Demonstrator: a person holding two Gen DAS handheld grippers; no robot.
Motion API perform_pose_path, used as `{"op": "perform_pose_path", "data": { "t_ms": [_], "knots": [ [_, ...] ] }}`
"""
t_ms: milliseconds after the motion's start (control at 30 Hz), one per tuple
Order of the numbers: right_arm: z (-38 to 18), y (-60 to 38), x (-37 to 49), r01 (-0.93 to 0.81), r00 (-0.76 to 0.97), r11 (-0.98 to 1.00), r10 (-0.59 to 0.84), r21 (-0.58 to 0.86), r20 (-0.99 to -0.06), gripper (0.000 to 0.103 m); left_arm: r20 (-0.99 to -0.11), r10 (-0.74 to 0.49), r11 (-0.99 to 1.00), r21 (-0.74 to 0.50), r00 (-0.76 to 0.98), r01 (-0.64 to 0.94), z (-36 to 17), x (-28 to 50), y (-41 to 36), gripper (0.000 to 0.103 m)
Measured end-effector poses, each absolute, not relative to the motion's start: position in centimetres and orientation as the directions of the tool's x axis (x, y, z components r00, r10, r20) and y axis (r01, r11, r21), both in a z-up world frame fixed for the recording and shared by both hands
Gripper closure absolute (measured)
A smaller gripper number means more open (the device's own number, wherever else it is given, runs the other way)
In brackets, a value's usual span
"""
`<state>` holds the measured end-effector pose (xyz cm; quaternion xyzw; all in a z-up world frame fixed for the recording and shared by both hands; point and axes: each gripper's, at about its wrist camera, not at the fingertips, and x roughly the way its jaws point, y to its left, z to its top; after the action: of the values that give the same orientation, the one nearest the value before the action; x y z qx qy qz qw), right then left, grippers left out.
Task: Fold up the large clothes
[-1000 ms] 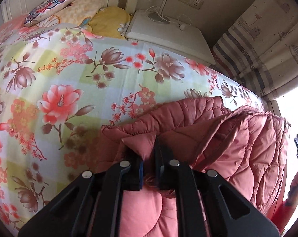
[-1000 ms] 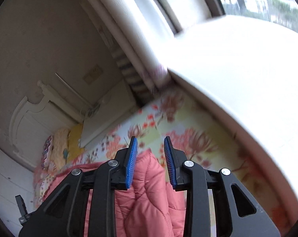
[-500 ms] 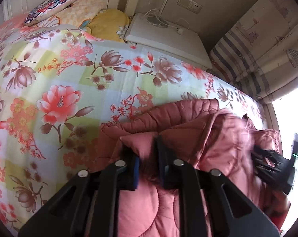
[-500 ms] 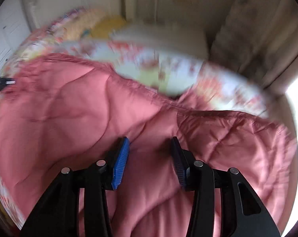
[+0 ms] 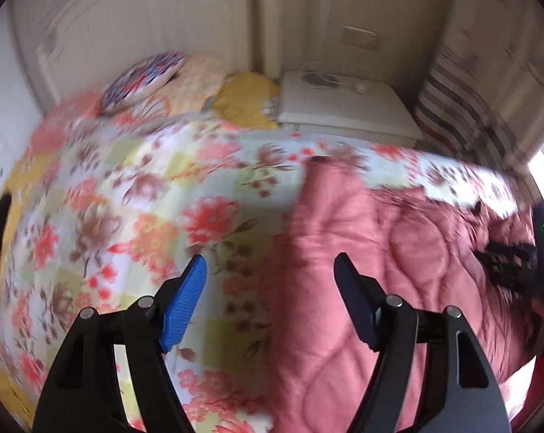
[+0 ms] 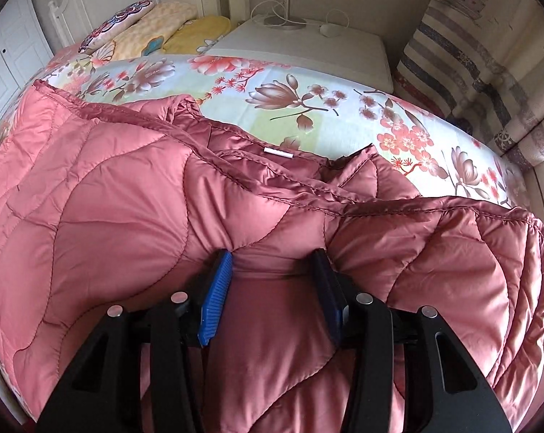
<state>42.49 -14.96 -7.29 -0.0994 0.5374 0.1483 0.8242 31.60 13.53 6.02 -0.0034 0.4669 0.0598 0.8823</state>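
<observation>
While both the left hand-held gripper (image 5: 270, 278) and right hand-held gripper (image 6: 273, 270) are gaping, holding nothing, the quilted pink jacket (image 6: 134, 216) is risking springing unfolded on the bed (image 6: 344, 122).

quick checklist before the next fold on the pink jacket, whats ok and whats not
1. Left gripper free of fabric: ok, jaws wide apart, nothing between them.
2. Right gripper placed on the pink quilted jacket: ok, the fingers straddle a raised ridge of fabric, jaws still apart.
3. Right grip closed: not ok, no pinch yet.
4. Jacket lying flat: not ok, the collar and top edge are bunched in layers.
5. Room on the floral bedsheet beyond the jacket: ok, bare sheet shows there.
6. Left view sharp enough to aim: not ok, it is motion blurred.
</observation>
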Motion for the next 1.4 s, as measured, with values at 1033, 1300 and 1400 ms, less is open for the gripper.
{"op": "perform_pose_path", "data": {
  "t_ms": [1033, 1300, 1400],
  "knots": [
    [-0.4, -21.1, 34.4, -0.283, 0.573, 0.959, 0.173, 0.005, -0.801, 0.038, -0.856, 0.253, 0.965, 0.192, 0.45, -0.178, -4.7, 41.7, 8.0, 0.01],
    [-6.0, -17.7, 35.4, -0.347, 0.464, 0.938, 0.178, 0.007, -0.868, 0.029, -0.861, 0.233, 0.964, 0.143, 0.453, -0.224, -3.7, 40.8, 9.0, 0.005],
    [-5.9, -17.8, 35.3, -0.348, 0.466, 0.937, 0.176, 0.003, -0.867, 0.027, -0.85, 0.167, 0.977, 0.073, 0.5, -0.201, -0.9, 38.3, 8.0, 0.005]
  ]
}}
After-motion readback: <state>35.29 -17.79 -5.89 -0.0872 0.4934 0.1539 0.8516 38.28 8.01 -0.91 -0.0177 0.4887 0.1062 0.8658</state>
